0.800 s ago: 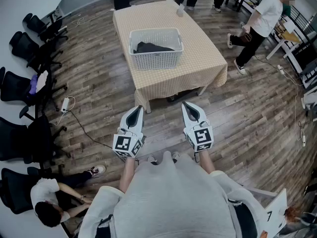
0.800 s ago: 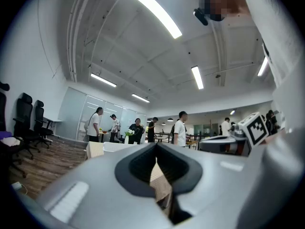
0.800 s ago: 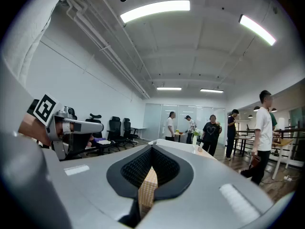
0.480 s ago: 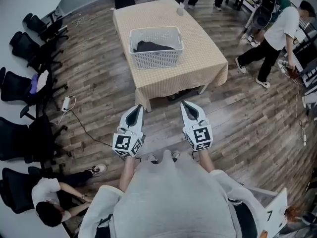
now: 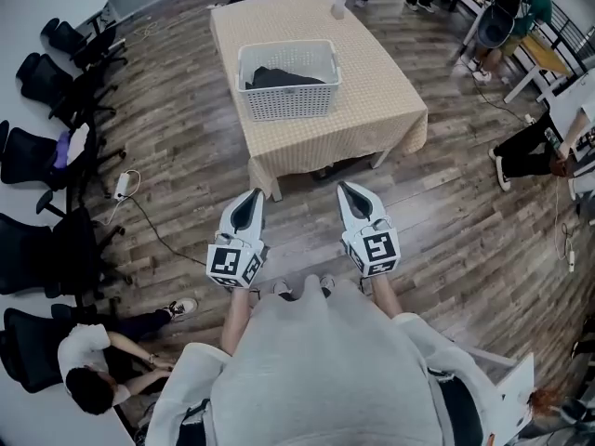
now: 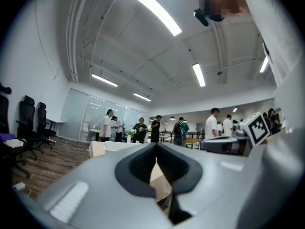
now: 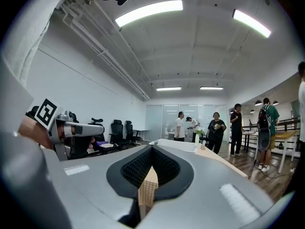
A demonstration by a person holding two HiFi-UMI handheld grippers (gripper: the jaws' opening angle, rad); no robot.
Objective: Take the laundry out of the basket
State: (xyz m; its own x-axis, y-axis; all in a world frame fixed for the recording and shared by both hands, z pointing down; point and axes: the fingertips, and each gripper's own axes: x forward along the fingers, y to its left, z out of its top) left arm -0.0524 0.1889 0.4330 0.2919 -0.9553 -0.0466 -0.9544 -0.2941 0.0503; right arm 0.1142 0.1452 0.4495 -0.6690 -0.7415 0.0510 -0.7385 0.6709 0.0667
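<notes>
A white slatted laundry basket [image 5: 286, 102] stands on a table with a tan checked cloth [image 5: 376, 96], far ahead of me. Dark laundry [image 5: 279, 77] lies inside it. My left gripper [image 5: 252, 197] and right gripper [image 5: 345, 189] are held side by side close to my body, over the wood floor, tips pointing at the table. Both are shut with nothing between their pads. In the left gripper view the basket [image 6: 120, 146] peeks over the left gripper [image 6: 155, 148]. The right gripper view shows the basket [image 7: 174, 145] beyond the right gripper [image 7: 151, 149].
Black office chairs [image 5: 42, 170] line the left side, with a cable and power strip [image 5: 123, 186] on the floor. A person [image 5: 88, 379] crouches at the lower left. Other people stand beyond the table and at the right [image 5: 525, 151]. A small white bottle [image 5: 337, 7] stands at the table's far edge.
The table and basket have shifted slightly up and left in the head view. Both grippers stay shut, a little higher. The person at the right has moved farther right and crouched down.
</notes>
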